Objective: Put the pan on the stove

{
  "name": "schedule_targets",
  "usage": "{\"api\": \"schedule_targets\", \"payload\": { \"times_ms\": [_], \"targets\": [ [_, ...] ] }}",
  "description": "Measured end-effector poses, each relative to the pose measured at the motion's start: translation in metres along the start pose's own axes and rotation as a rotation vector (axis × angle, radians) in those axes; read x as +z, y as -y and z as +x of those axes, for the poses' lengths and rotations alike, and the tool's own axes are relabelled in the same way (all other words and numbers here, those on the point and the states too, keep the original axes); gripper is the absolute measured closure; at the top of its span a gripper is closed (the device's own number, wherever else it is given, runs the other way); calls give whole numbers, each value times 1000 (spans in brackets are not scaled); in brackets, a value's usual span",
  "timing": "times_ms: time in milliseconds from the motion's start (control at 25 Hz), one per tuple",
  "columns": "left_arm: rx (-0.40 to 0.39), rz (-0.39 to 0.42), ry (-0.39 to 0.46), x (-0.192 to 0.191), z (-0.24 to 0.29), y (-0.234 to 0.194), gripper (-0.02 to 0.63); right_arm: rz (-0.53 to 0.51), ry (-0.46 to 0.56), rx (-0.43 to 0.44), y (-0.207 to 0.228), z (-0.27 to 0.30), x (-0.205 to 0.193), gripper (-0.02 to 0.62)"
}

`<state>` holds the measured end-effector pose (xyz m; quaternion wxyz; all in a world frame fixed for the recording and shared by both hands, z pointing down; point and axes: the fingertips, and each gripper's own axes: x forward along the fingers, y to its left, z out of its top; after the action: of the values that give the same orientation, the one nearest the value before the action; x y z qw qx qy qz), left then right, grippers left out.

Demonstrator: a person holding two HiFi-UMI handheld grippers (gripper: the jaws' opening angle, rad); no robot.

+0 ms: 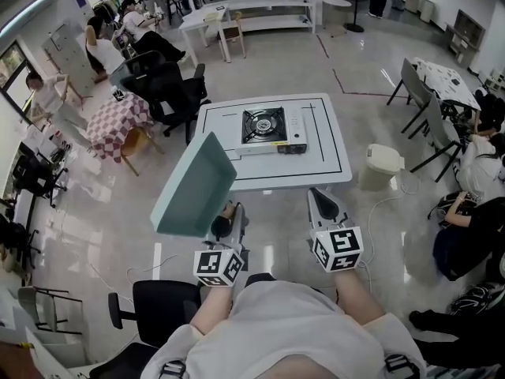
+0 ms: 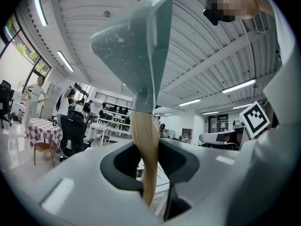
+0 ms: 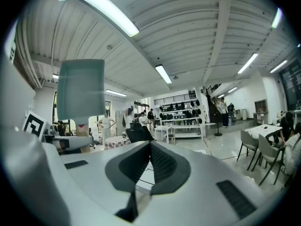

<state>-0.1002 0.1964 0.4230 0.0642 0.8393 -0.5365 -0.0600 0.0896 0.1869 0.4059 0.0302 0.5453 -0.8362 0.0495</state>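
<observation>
A pale green rectangular pan [image 1: 193, 184] with a wooden handle [image 2: 146, 145] is held up in the air, tilted on edge, left of the table's near edge. My left gripper [image 1: 226, 218] is shut on that handle, which runs up between its jaws in the left gripper view [image 2: 148, 149] to the pan [image 2: 136, 46]. The portable gas stove [image 1: 272, 130] sits on the white table [image 1: 331, 160] ahead, with nothing on its burner. My right gripper [image 1: 323, 202] hovers at the table's near edge, shut and holding nothing [image 3: 149, 147]. From the right gripper view the pan [image 3: 81, 88] shows at the left.
A white bin [image 1: 384, 166] stands right of the table. Black office chairs [image 1: 170, 89] and a checked-cloth table [image 1: 117, 121] stand to the left. Another black chair [image 1: 162, 306] is close by the person's left side. People sit at the room's edges.
</observation>
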Motion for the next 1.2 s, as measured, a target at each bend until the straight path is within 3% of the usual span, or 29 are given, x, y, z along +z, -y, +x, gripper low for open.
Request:
{"api": "schedule_targets", "payload": {
  "times_ms": [240, 440, 920, 1200],
  "targets": [
    [5, 20, -15, -2, 21, -4, 499, 11, 4, 24, 12, 22, -2, 588],
    [-15, -12, -20, -7, 52, -18, 499, 17, -9, 27, 25, 58, -8, 588],
    [-94, 52, -40, 4, 186, -119, 499, 30, -8, -10, 48, 225, 7, 588],
    [-132, 34, -75, -2, 248, -168, 499, 39, -6, -55, 63, 296, 16, 588]
  ]
}}
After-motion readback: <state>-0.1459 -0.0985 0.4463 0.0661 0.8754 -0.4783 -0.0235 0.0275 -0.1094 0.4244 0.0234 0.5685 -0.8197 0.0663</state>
